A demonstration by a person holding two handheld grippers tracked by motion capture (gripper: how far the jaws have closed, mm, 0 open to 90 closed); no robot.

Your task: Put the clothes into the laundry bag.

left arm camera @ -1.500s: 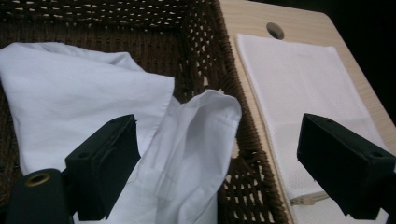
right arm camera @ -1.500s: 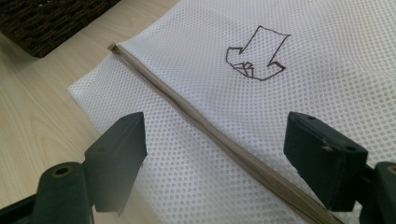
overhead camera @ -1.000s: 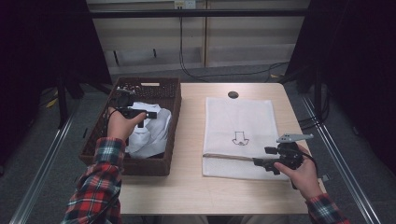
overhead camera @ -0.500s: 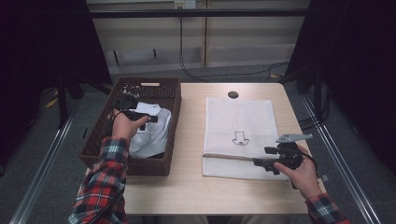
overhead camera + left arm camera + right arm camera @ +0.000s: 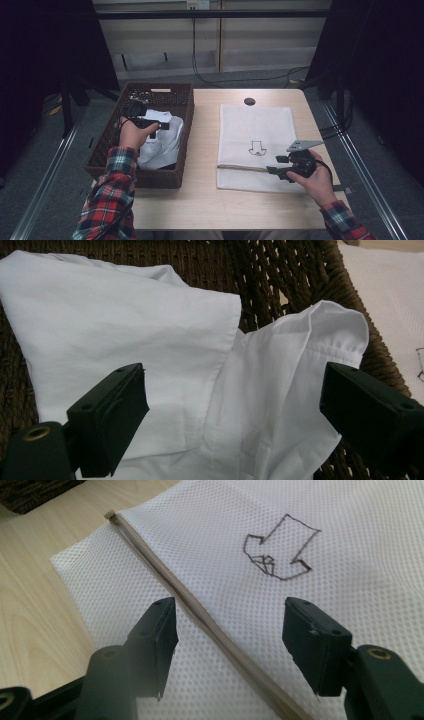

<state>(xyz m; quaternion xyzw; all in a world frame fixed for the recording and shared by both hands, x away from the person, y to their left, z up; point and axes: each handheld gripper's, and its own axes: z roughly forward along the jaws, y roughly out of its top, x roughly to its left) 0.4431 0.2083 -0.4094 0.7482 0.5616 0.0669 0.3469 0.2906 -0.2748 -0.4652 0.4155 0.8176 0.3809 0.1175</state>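
A white shirt (image 5: 162, 142) (image 5: 125, 320) lies crumpled in a dark wicker basket (image 5: 107, 145) (image 5: 280, 270) at the table's left. My left gripper (image 5: 161, 125) (image 5: 232, 380) hovers just above it, jaws wide open, nothing gripped. A white mesh bag (image 5: 255, 135) (image 5: 210, 525) with a drawn arrow (image 5: 257, 148) (image 5: 280, 550) lies flat at the right. My right gripper (image 5: 272, 170) (image 5: 228, 605) sits at its near end, astride the brownish zipper strip (image 5: 240, 167) (image 5: 165, 575). Its jaws have just been closing but stand apart, pads off the fabric.
A small dark round thing (image 5: 249, 101) sits near the table's far edge. Bare wood (image 5: 200, 150) runs between basket and bag. Tangled dark items (image 5: 142, 95) lie at the basket's far end. Cables trail on the floor behind the table.
The left forearm has shifted slightly over the basket. Both grippers stay about where they were, the right one still at the bag's near end.
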